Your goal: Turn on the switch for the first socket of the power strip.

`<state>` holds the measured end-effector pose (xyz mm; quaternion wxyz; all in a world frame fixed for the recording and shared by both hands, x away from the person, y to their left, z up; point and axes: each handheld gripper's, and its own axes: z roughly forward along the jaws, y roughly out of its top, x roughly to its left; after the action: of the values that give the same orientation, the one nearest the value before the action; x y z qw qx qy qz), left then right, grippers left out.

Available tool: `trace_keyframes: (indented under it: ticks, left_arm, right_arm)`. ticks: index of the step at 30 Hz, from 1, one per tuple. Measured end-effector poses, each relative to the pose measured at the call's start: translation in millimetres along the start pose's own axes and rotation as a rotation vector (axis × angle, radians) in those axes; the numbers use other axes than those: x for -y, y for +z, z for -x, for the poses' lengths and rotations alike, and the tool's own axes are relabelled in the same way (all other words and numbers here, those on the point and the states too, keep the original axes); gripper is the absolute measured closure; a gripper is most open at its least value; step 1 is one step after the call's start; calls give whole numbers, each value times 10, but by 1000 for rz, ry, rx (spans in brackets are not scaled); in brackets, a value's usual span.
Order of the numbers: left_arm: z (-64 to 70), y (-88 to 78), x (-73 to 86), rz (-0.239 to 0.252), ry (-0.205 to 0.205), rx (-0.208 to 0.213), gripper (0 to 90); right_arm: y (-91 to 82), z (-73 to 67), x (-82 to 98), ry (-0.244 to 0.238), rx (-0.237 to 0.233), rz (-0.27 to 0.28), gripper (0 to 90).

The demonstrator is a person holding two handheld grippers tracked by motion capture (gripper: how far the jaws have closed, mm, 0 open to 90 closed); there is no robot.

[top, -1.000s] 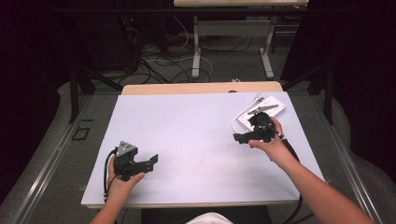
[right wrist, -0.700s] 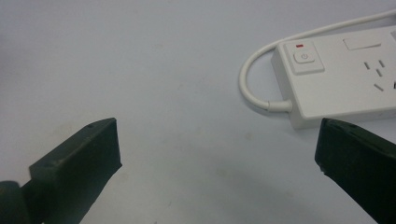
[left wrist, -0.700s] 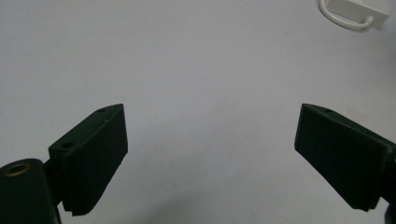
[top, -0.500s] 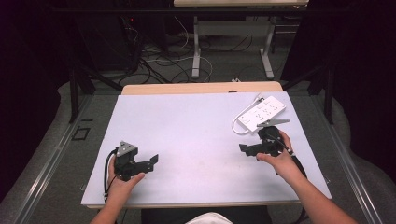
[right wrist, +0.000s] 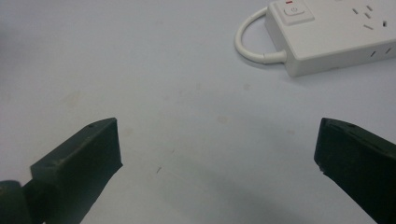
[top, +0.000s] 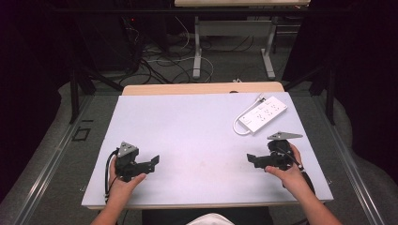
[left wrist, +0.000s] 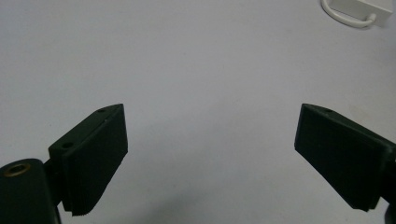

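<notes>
Since the earlier frames, right claw [top: 253, 161] has been pulling back from the power strip [top: 263, 114] toward the near edge of the counter [top: 187, 122]; left claw [top: 154, 161] is sitting where it was.

Left side, high view: left hand [top: 119, 180] is gripping the left claw near the front left of the counter, tips pointing toward the middle. Grey three-cornered plate is facing up on top; black cable is looping down beside the wrist. In the left gripper view, the left claw [left wrist: 210, 154] is standing wide, both jaws well apart, nothing between them but bare white counter [left wrist: 187, 60]. A corner of the power strip [left wrist: 357, 7] with its white cord loop is showing at the far top right of that view.

Centre: the counter surface is lying bare between the two claws.

Right side, high view: right hand [top: 286, 168] is holding the right claw near the front right, tips pointing toward the middle. The power strip is lying flat and slanted at the back right of the counter, well apart from the right claw, its white cord [top: 241, 123] curling off its near end. In the right gripper view, the right claw [right wrist: 217, 149] is also standing wide and holding nothing; the power strip [right wrist: 336, 30] is lying beyond it at top right, switch end with a red mark nearest, cord [right wrist: 252, 44] bending out in a loop from that end.
</notes>
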<state>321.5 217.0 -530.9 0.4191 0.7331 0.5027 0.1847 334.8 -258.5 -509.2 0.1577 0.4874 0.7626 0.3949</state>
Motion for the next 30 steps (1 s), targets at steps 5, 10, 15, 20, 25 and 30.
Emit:
trace_keyframes:
  ticks: [5,10,15,20,25,30]
  left_arm:
    - [2,5,3,5,-2,-2,94]
    - [6,-2,-3,-4,3,2,95]
    - [3,2,-1,-10,0,4,94]
    - [8,12,-1,1,4,0,94]
    - [10,5,-6,-11,8,7,94]
    - [9,9,-5,-6,7,8,94]
  right_arm:
    - [-13,18,116,8,14,23,0]
    - [-3,70,208,7,32,34,3]
    - [19,124,288,18,51,48,3]
    - [61,200,348,35,54,48,5]
    - [129,272,393,56,76,26,12]
    - [156,310,414,69,81,19,18]
